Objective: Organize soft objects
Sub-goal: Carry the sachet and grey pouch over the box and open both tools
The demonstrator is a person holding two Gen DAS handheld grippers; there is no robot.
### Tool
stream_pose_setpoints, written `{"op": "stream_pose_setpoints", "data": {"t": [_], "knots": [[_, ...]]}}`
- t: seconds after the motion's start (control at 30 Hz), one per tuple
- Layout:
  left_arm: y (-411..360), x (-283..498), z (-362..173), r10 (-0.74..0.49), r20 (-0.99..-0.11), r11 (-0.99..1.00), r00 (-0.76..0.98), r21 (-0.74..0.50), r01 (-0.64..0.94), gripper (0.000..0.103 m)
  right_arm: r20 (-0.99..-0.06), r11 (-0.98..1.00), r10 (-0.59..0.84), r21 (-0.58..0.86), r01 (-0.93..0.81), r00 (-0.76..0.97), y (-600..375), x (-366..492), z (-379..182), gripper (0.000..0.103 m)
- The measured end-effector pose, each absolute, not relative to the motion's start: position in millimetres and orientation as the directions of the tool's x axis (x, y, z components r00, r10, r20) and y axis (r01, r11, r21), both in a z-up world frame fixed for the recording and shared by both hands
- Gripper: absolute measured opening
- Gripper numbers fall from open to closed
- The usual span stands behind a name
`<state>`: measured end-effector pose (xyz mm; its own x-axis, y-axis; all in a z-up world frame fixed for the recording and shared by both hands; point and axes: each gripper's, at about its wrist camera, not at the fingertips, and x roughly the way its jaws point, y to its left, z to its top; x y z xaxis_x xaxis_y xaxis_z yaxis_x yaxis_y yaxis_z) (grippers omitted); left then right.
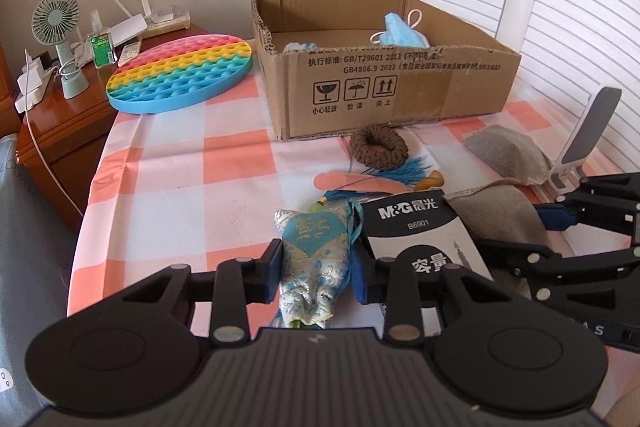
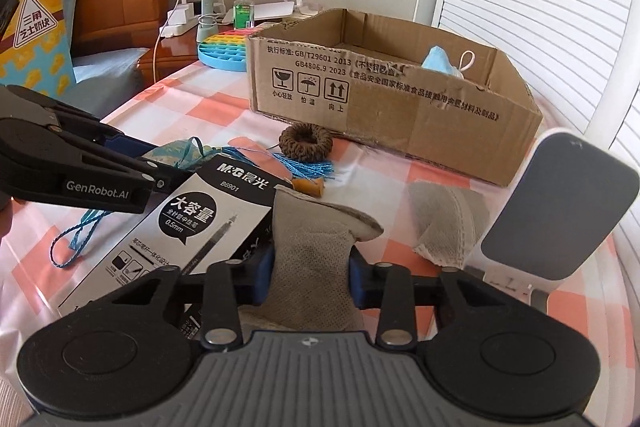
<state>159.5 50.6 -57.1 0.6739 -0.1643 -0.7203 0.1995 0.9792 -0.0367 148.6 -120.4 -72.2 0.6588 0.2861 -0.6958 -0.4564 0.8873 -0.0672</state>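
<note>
Nearest the camera, the left gripper (image 1: 316,259) is clamped on a blue brocade sachet (image 1: 310,263) lying on the checked cloth (image 1: 168,195). Just right of it lies a black pen box (image 1: 420,231). Right again, the right gripper (image 2: 311,269) squeezes a grey pouch (image 2: 310,267), with a second grey pouch (image 2: 448,223) beside it. Farther back sit a brown braided ring (image 1: 378,145), then a cardboard box (image 1: 384,83) holding a blue mask (image 1: 400,31). Far left lies a rainbow pop mat (image 1: 180,73).
</note>
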Motion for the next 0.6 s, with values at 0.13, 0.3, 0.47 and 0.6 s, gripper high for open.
{"op": "stream_pose_setpoints", "data": {"t": [0.13,0.3,0.47,0.6], "knots": [[51.0,154.0,-49.3,-0.169,-0.72,0.973,0.674,-0.012,0.231,0.031,-0.694,0.887,0.299,-0.05,-0.459,0.655,-122.8,145.6,-66.8,0.032],[53.2,143.4,-34.1,-0.181,-0.721,0.96,0.669,0.018,0.28,0.03,-0.684,0.879,0.307,-0.062,-0.472,0.662,-126.5,135.7,-55.3,0.032],[58.7,130.1,-13.5,-0.208,-0.722,0.946,0.66,0.022,0.323,0.029,-0.678,0.87,0.31,-0.081,-0.487,0.666,-131.4,124.3,-44.1,0.032],[62.1,120.9,6.2,-0.223,-0.706,0.938,0.672,0.032,0.344,0.029,-0.673,0.865,0.315,-0.086,-0.494,0.669,-137.3,114.7,-34.3,0.032]]}}
